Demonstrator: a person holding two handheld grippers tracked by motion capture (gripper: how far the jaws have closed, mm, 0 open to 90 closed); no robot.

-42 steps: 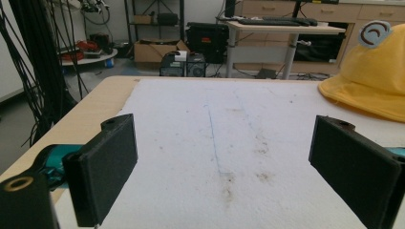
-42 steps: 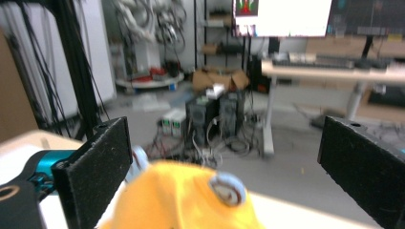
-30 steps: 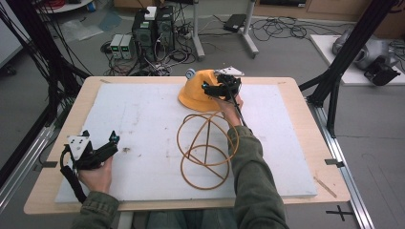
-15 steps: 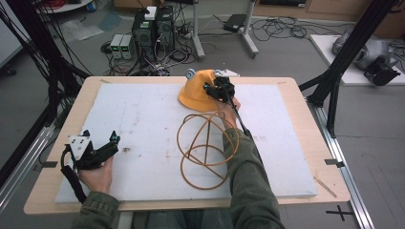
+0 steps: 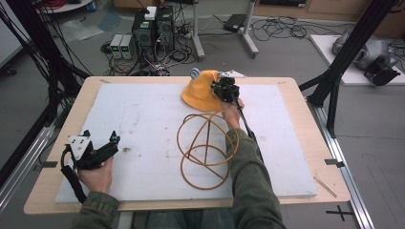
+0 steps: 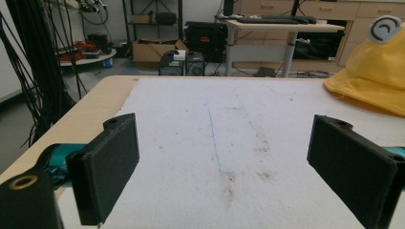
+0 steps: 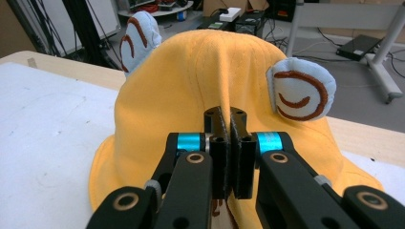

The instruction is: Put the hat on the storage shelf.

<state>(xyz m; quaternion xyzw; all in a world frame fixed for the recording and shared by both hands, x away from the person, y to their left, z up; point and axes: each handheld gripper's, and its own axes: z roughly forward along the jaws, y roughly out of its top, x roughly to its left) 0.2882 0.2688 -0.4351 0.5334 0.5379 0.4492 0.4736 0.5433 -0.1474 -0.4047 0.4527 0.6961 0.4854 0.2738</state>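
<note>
At the far edge of the white foam board (image 5: 143, 124) we've got a yellow hat (image 5: 200, 93) sitting on the mat, and our right gripper (image 5: 224, 90) is right on top of it. From the right gripper view the two black jaws are squeezed together on a ridge of the yellow fabric, with a pinched fold running up the crown from where they meet. That same view shows two pale blue ears (image 7: 301, 93) stitched with brown swirls, one on each side of the crown; we can spot one of them in the left gripper view too, poking up at the top right.

Just in front of the hat, nearer to us, lies a wooden hoop frame (image 5: 207, 143), a couple of thin rings crossed with straight rods, resting on the board. Our right forearm in its green sleeve (image 5: 248, 176) reaches along the right side of it, over its edge.

Over on the near left corner our left gripper (image 5: 102, 150) sits low on the board, well apart from the hat and the hoops. Its jaws are spread wide in the left gripper view, with just stained white foam between them.

Behind the table (image 5: 296, 95) the floor is a mess of cables and black boxes (image 5: 153, 26).
</note>
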